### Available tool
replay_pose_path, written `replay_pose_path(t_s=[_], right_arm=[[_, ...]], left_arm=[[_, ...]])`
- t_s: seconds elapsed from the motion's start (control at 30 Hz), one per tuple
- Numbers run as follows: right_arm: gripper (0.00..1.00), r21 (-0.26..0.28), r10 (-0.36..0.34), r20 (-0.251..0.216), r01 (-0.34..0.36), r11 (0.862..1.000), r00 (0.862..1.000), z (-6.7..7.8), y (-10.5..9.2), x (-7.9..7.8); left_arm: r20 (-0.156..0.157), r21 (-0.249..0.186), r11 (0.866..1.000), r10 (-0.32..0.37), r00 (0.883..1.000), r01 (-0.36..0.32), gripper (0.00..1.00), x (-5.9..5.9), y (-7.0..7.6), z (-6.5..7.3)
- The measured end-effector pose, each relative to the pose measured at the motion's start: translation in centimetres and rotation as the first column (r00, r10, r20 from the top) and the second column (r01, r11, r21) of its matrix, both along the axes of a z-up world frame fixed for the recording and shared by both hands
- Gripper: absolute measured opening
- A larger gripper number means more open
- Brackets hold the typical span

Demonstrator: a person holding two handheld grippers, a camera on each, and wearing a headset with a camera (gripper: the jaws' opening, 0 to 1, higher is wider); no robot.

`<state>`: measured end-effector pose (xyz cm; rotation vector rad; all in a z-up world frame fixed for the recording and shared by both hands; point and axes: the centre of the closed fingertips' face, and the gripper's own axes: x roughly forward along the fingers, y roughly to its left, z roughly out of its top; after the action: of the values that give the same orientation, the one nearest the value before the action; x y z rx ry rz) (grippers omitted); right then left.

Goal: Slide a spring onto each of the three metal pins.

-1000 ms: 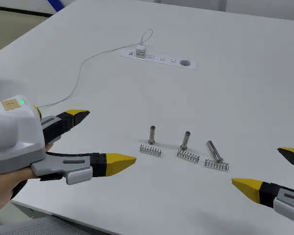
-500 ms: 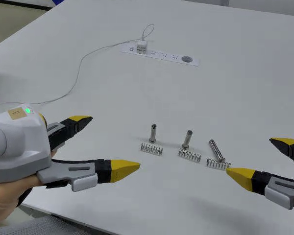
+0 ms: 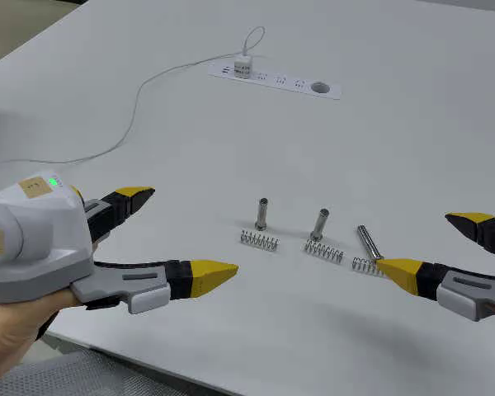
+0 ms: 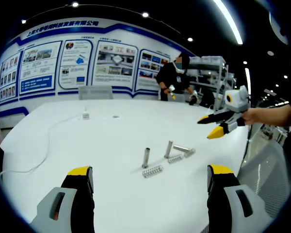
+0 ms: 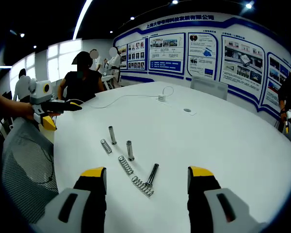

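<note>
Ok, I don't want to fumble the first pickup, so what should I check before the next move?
1. Left gripper open, empty: ok.
2. Right gripper open, empty: ok.
3. Left spring, middle spring, right spring lie loose on the table: ok.
4. Left pin, middle pin upright: ok.
5. Right pin upright: not ok, it lies on its side.

Left gripper (image 3: pixel 194 229): pale grey housing, green light, tan sticker; black fingers (image 3: pixel 175 280), yellow tips; right gripper (image 3: pixel 412 240) same fingers
</note>
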<state>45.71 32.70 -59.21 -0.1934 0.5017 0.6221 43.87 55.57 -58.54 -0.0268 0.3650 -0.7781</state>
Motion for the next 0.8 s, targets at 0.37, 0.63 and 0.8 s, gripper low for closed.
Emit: replay_pose_path(t_s=[0.37, 0.63, 0.8], right_arm=[[0.63, -0.028, -0.036, -0.006, 0.035, 0.999, 0.999, -0.9, -0.5, 0.8], [0.58, -0.065, -0.077, -0.040, 0.074, 0.995, 0.996, -2.4, -1.5, 1.2], [0.55, -0.061, -0.067, -0.047, 0.064, 0.996, 0.997, -2.6, -1.3, 1.2]], left_arm=[[-0.015, 0.013, 0.999, -0.039, 0.999, 0.039, 1.00, -0.7, -0.8, -0.4], [-0.027, -0.003, 1.000, -0.014, 1.000, 0.014, 1.00, -0.3, -0.4, -0.4], [-0.036, -0.009, 1.000, -0.012, 0.999, 0.012, 1.00, -0.4, -0.4, -0.5]])
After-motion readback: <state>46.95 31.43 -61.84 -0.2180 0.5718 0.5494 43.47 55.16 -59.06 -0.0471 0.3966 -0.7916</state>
